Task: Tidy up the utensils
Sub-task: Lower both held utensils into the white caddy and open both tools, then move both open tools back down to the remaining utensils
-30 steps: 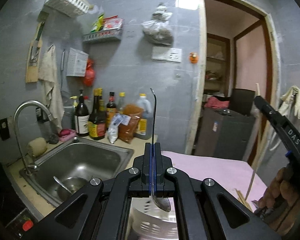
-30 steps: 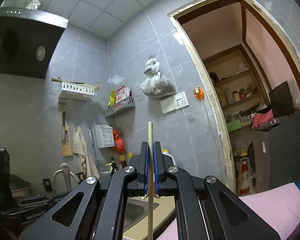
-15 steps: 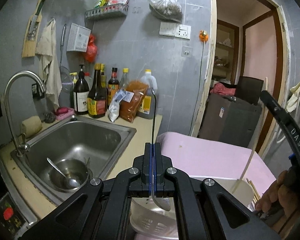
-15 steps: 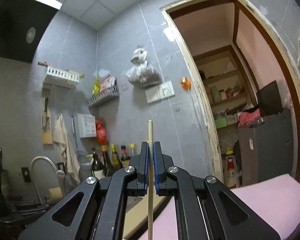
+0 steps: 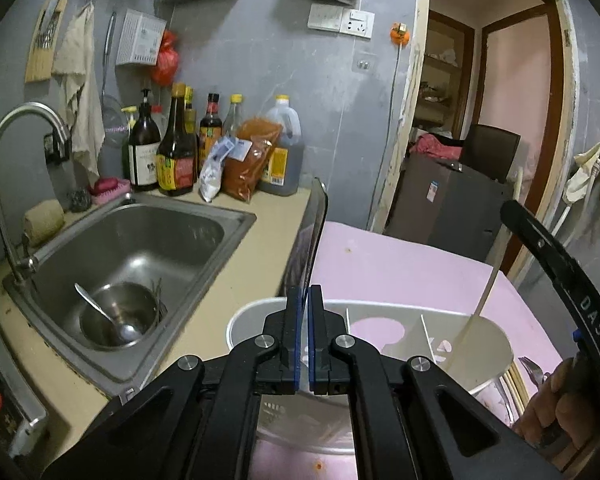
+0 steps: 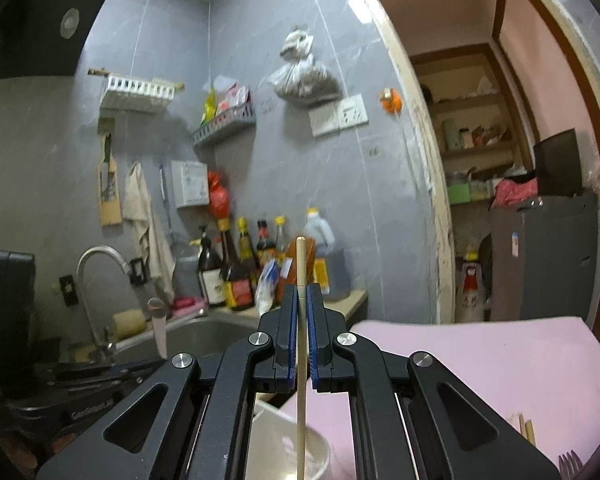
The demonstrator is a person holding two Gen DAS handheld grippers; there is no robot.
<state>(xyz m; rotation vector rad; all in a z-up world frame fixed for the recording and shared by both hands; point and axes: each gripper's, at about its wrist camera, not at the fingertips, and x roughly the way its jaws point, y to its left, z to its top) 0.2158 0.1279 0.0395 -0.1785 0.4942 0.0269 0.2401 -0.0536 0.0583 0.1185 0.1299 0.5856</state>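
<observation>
My left gripper (image 5: 304,312) hangs over a white divided utensil holder (image 5: 496,348) on a pink mat. Its jaws stand slightly apart, and a blurred metal spoon (image 5: 314,236) stands between them, its handle pointing up. My right gripper (image 6: 300,312) has a wooden chopstick (image 6: 301,344) between its jaws, with a small gap on either side. The chopstick (image 5: 488,288) reaches down into the holder's right compartment. More chopsticks (image 5: 514,384) and a fork (image 5: 534,372) lie on the mat at the right.
A steel sink (image 5: 204,220) at the left holds a bowl (image 5: 100,328) with a spoon (image 5: 96,308). Bottles and bags (image 5: 204,152) stand along the back wall. A tap (image 5: 4,152) is at the far left. The pink mat (image 5: 400,272) lies under the holder.
Both grippers have tilted down over the holder. The left jaws have parted slightly around the spoon. The right jaws have loosened around the chopstick, whose tip now sits inside the holder.
</observation>
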